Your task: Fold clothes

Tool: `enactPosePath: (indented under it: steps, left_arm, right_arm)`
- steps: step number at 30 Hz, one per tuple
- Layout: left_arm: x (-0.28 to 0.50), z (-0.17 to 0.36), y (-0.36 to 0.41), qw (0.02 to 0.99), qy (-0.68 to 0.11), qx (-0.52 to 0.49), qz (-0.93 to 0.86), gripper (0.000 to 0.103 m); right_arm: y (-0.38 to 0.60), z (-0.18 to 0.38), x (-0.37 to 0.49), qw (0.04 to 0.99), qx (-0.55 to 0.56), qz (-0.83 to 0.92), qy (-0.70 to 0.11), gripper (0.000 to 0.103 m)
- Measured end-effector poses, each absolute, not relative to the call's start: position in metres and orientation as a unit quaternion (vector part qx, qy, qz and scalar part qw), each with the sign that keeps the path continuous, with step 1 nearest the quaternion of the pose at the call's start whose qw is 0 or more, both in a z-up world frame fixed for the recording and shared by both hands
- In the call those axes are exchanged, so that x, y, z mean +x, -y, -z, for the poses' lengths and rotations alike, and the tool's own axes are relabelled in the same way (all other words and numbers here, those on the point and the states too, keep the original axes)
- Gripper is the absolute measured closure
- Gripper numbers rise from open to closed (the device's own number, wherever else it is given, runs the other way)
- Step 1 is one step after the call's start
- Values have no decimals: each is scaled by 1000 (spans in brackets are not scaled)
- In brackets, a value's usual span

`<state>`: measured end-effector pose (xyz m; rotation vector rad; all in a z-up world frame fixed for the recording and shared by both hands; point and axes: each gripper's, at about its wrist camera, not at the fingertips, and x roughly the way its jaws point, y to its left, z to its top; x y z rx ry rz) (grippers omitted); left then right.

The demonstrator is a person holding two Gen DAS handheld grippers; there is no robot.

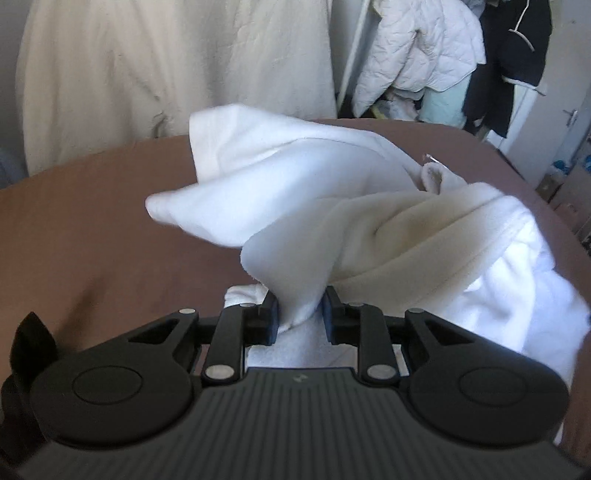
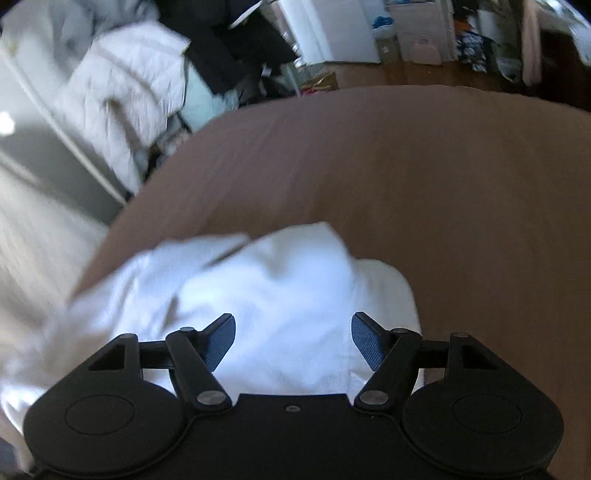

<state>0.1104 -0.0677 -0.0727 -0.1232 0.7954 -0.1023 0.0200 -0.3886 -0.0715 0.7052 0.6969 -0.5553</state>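
A white fleece garment (image 1: 295,192) lies crumpled on the brown bed sheet (image 1: 92,229), part of it lifted. My left gripper (image 1: 300,314) is shut on a bunched fold of this white garment, which rises twisted from between the pads. In the right wrist view the same white garment (image 2: 266,295) spreads below my right gripper (image 2: 293,341). Its jaws stand wide apart with blue pads showing and nothing pinched between them; the cloth lies underneath.
A cream curtain (image 1: 166,74) hangs behind the bed. A white quilted jacket (image 1: 417,48) and dark clothes (image 1: 517,55) hang at the right. Boxes and clutter (image 2: 406,33) stand on the floor past the bed's far edge (image 2: 369,92).
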Motion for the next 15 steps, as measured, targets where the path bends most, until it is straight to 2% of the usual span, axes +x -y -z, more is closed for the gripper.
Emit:
enactPosePath:
  steps: [5, 8, 10, 15]
  left_arm:
    - [98, 53, 70, 947, -317, 24, -49, 82]
    - [91, 41, 53, 954, -279, 38, -103, 85]
    - [81, 30, 43, 954, -258, 60, -140, 86]
    - [58, -5, 7, 956, -243, 38, -160, 87]
  right_arm:
    - [374, 55, 15, 866, 375, 183, -276, 28]
    - [350, 68, 34, 869, 404, 86, -271, 28]
    - [336, 76, 45, 866, 397, 52, -298, 28]
    - [325, 63, 42, 879, 383, 3, -285, 28]
